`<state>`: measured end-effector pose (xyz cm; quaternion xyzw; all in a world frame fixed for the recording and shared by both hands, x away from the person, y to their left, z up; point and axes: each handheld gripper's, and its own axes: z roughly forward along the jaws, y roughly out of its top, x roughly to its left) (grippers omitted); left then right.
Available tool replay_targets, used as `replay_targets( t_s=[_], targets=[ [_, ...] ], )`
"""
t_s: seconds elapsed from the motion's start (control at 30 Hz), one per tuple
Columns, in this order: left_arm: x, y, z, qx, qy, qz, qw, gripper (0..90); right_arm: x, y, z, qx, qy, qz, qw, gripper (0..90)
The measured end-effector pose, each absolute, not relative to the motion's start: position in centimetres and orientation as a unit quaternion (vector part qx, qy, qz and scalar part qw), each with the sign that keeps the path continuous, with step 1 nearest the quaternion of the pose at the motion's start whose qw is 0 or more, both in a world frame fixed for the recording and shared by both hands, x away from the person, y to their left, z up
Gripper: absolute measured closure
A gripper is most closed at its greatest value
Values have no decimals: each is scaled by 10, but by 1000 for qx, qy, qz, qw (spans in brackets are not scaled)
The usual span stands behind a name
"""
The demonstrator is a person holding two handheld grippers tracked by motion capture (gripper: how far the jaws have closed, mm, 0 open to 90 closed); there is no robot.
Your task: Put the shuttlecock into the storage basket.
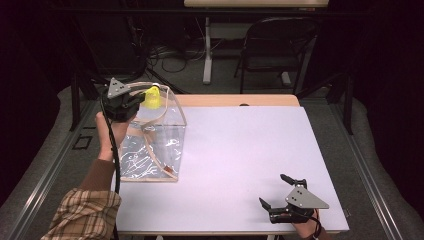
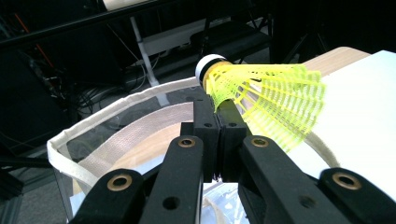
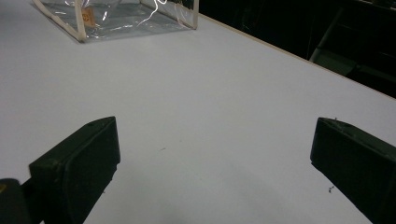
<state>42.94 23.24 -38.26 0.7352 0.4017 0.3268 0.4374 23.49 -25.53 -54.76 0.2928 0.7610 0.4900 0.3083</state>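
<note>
A yellow plastic shuttlecock (image 1: pixel 152 97) with a white cork tip hangs over the open top of a clear bag (image 1: pixel 150 145) trimmed in beige, which stands at the table's left. My left gripper (image 1: pixel 141 100) is shut on the shuttlecock; in the left gripper view the jaws meet on the shuttlecock's (image 2: pixel 271 98) skirt near the cork, above the bag's rim (image 2: pixel 116 105). My right gripper (image 1: pixel 272 189) rests near the front right edge of the white table (image 1: pixel 250 150), open with nothing between its jaws. In the right gripper view the bag (image 3: pixel 116 14) stands far off at the top left.
A dark folding chair (image 1: pixel 275 45) and another table's leg (image 1: pixel 207 50) stand beyond the far edge, with cables on the floor. A strip of bare wood (image 1: pixel 235 100) runs along the table's back edge.
</note>
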Motion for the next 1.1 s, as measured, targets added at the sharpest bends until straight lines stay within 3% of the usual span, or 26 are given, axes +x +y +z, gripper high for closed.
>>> replay_targets(
  t_s=[1.1],
  targets=[
    [440, 227, -393, 754, 412, 309, 408, 891, 234, -256, -547, 290, 759, 493, 311, 7]
  ],
)
